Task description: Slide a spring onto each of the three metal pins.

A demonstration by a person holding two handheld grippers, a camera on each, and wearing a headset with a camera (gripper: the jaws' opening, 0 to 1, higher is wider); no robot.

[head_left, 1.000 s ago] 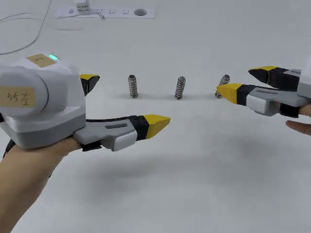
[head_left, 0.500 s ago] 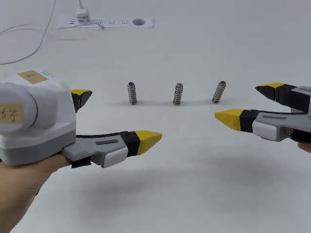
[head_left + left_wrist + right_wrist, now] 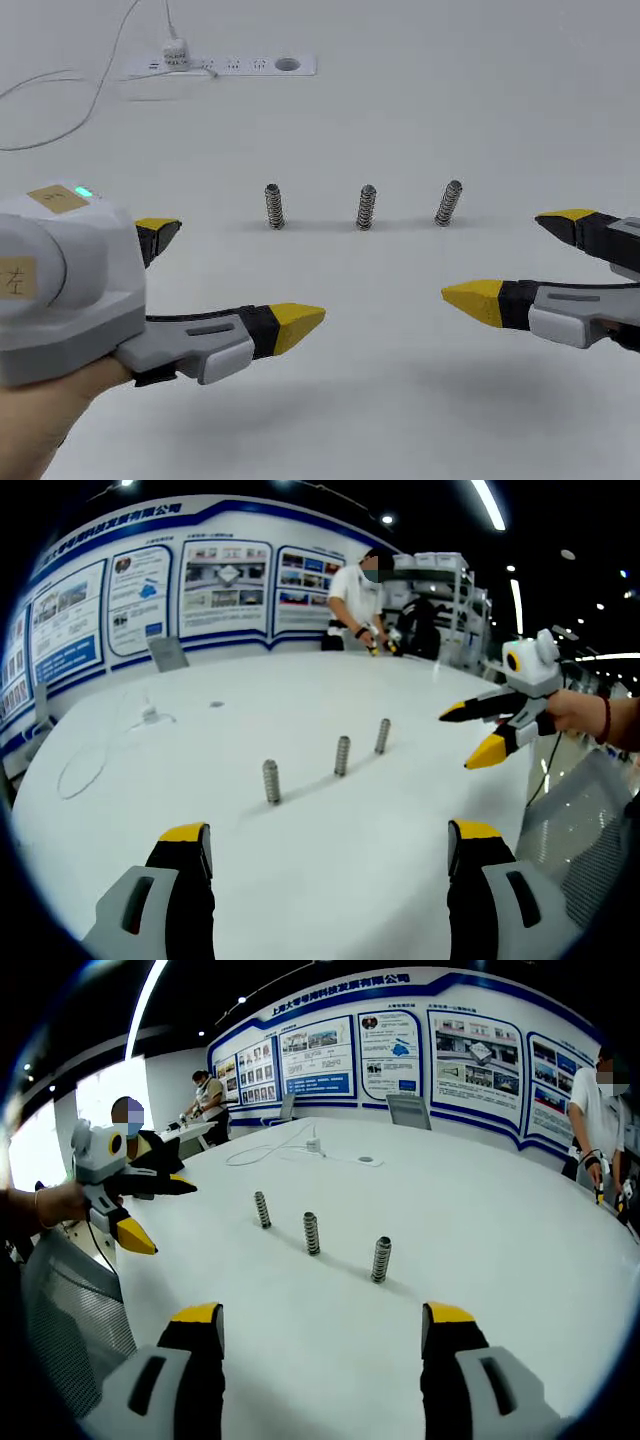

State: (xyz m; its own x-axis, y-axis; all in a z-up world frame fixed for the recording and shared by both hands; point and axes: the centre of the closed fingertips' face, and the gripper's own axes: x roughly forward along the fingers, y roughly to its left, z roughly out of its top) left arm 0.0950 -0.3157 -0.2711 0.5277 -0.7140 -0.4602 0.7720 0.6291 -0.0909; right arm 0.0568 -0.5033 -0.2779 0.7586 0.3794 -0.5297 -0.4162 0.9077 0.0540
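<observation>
1. Currently, three springs stand in a row on the white desk (image 3: 380, 400): the left spring (image 3: 273, 206), the middle spring (image 3: 366, 207) and the right spring (image 3: 448, 203).
2. The left spring and the middle spring stand close to upright, while the right spring leans to the right at its top.
3. The left claw (image 3: 235, 272) hovers over the desk on the near side of the row, off to the left, with its jaws spread wide and nothing between them.
4. The right claw (image 3: 500, 256) hovers on the near right, its jaws likewise spread wide and empty.
5. Both claws are apart from the springs. In each gripper view the whole row lies ahead, beyond the yellow tips.
6. A white power strip (image 3: 220, 66) lies at the far side of the desk, and a white cable (image 3: 60, 110) curls away from it to the left.
</observation>
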